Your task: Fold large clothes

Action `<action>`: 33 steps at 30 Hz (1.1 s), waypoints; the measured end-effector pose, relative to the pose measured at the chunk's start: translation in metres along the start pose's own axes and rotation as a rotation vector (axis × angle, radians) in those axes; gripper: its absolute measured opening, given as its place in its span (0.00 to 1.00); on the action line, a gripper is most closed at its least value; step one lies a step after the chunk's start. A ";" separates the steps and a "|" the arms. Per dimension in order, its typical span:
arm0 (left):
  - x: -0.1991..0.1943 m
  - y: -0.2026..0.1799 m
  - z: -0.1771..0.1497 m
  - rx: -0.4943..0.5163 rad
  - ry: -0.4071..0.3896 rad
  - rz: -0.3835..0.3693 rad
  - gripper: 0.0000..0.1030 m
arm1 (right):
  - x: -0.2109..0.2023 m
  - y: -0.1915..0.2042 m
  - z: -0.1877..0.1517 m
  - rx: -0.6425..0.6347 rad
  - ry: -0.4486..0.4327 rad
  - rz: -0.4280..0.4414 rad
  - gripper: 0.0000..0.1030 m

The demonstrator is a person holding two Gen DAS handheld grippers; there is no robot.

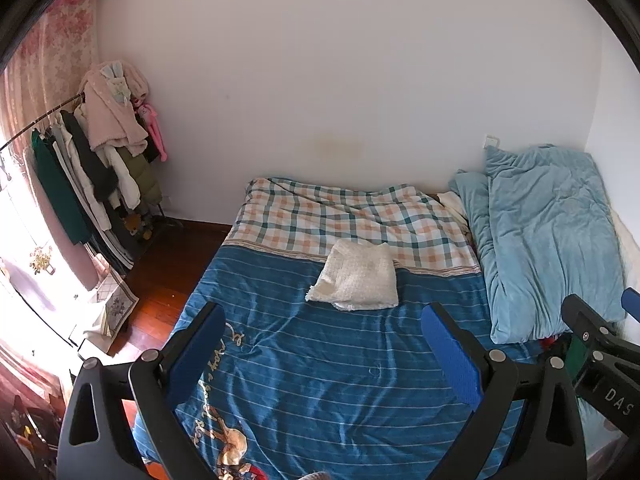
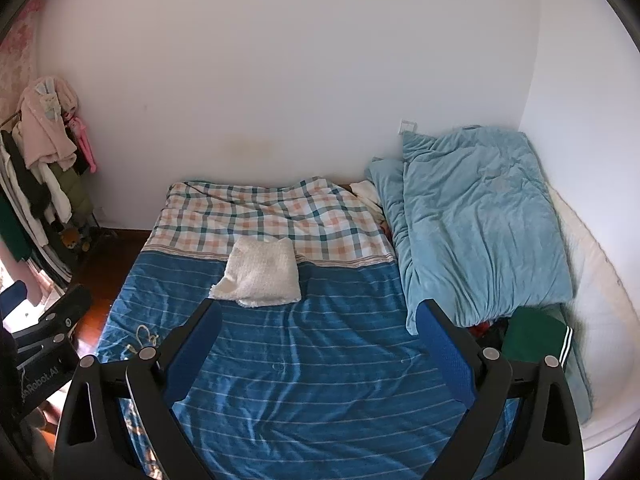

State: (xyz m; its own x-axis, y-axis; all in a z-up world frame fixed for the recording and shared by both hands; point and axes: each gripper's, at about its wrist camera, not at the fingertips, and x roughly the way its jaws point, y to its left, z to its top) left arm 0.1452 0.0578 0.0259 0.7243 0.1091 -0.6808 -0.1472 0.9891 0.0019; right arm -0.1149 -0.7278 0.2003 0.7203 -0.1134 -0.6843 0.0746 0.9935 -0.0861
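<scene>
I see one folded white sweater (image 1: 356, 278) lying mid-bed on the blue striped quilt (image 1: 320, 360), its long axis running left to right. My left tongs (image 1: 324, 350) and right tongs (image 2: 320, 344) both hang released and empty above the near quilt. One light-blue duvet (image 2: 476, 216) sits bunched on the right against a white wall (image 2: 280, 60); one clothes rack (image 1: 80, 168) stands far left.

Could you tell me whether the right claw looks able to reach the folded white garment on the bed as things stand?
Probably yes: the right claw is open and empty, with only bare bedspread before the white garment.
</scene>
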 end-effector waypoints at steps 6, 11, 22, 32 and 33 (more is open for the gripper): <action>-0.002 0.001 0.002 0.005 -0.007 0.002 0.97 | 0.003 -0.001 -0.001 0.001 0.003 0.008 0.96; -0.004 0.000 0.004 0.006 -0.013 0.001 0.97 | 0.005 0.000 0.000 -0.001 0.000 0.011 0.96; -0.005 -0.001 0.004 0.003 -0.003 -0.009 0.97 | 0.004 0.000 -0.002 -0.002 0.001 0.009 0.96; -0.008 0.003 0.002 0.002 -0.008 -0.007 0.97 | 0.007 0.001 -0.003 -0.003 0.000 0.008 0.96; -0.008 0.003 0.002 0.001 -0.009 -0.007 0.97 | 0.006 0.001 -0.002 -0.003 -0.001 0.007 0.96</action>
State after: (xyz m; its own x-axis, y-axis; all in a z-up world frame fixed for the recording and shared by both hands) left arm 0.1405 0.0596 0.0324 0.7310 0.1033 -0.6745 -0.1413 0.9900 -0.0016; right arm -0.1115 -0.7273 0.1948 0.7214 -0.1063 -0.6843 0.0674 0.9942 -0.0834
